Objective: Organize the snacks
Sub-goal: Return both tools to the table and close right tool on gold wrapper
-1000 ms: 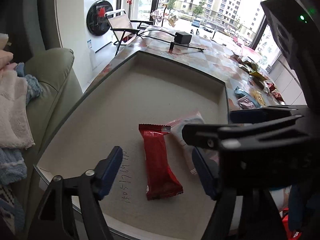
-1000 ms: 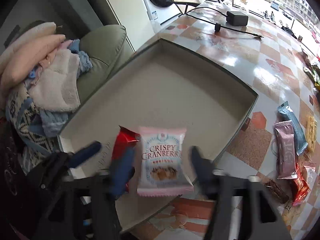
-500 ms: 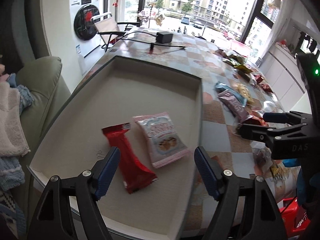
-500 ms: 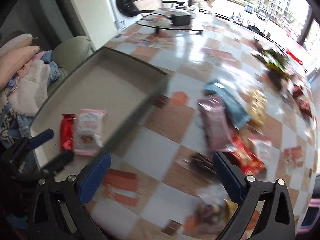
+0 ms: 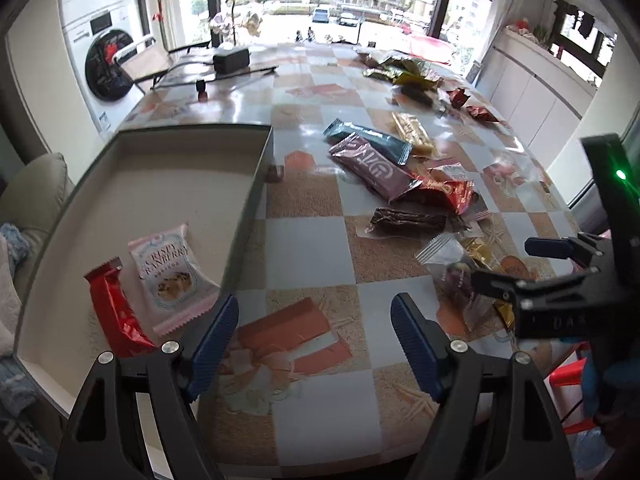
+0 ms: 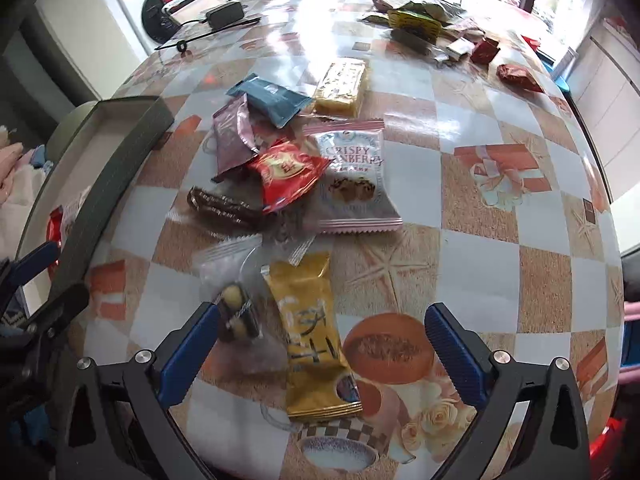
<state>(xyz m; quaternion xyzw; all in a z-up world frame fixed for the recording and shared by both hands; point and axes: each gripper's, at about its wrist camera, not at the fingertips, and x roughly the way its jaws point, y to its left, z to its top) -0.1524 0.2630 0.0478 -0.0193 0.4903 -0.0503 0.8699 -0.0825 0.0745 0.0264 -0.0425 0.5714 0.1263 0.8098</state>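
Observation:
A shallow box (image 5: 256,168) sits at the table's left edge. In it lie a red bar (image 5: 114,312) and a pink Crispy Cranberry pack (image 5: 170,276). My left gripper (image 5: 314,332) is open and empty over the table just right of the box. My right gripper (image 6: 320,336) is open and empty above a gold bar (image 6: 314,336) and a clear wrapped snack (image 6: 236,312). A second Crispy Cranberry pack (image 6: 354,180), a red pack (image 6: 286,172), a dark bar (image 6: 224,208), a mauve pack (image 6: 232,136) and a teal pack (image 6: 272,98) lie beyond it.
More snacks (image 6: 416,20) are scattered at the far end of the table, with a black power adapter (image 5: 231,59) and its cable. A sofa with laundry (image 5: 12,264) stands left of the box. The right gripper's body (image 5: 576,280) shows in the left wrist view.
The right gripper let go of the cranberry pack in the box and swung right over the loose snacks. The left gripper turned right, from over the box to the table beside it.

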